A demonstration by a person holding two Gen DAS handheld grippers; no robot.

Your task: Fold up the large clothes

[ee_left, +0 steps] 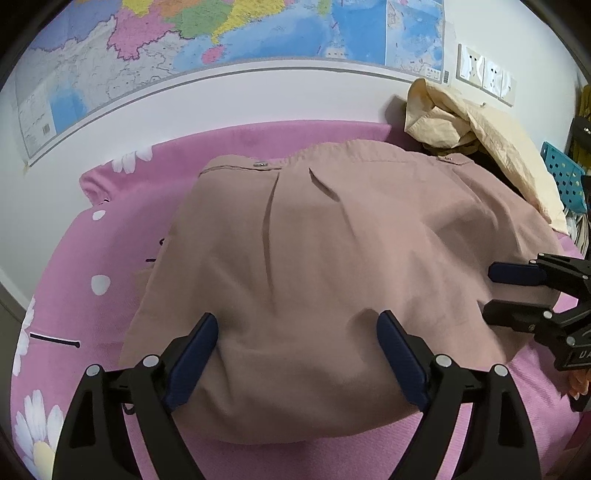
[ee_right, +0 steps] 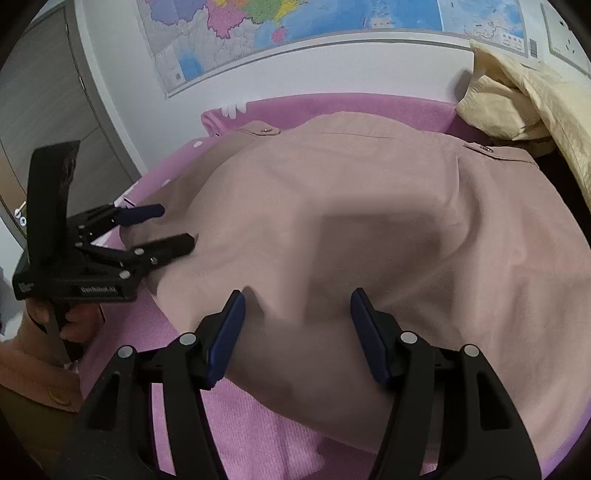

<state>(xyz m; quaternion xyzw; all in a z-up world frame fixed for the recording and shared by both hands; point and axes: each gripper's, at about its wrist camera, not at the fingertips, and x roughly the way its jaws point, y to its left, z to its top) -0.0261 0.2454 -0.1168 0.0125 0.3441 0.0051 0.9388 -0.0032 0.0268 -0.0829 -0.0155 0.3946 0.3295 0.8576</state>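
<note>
A pink flowered bed sheet [ee_left: 66, 266] holds the big dusty-pink cloth garment [ee_left: 314, 258], spread flat under a wall map [ee_left: 221, 33]. The left hand-held gripper [ee_left: 297, 354] and right hand-held gripper [ee_right: 297, 334] both gape wide, gripping nothing.

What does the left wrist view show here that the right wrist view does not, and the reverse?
Only the left wrist view shows the blue perforated rack and the white daisy prints on the sheet. Only the right wrist view shows the grey door and the hand holding the left tool. Both show the dusty pink garment, the pink sheet, the cream garment and the wall map.
</note>
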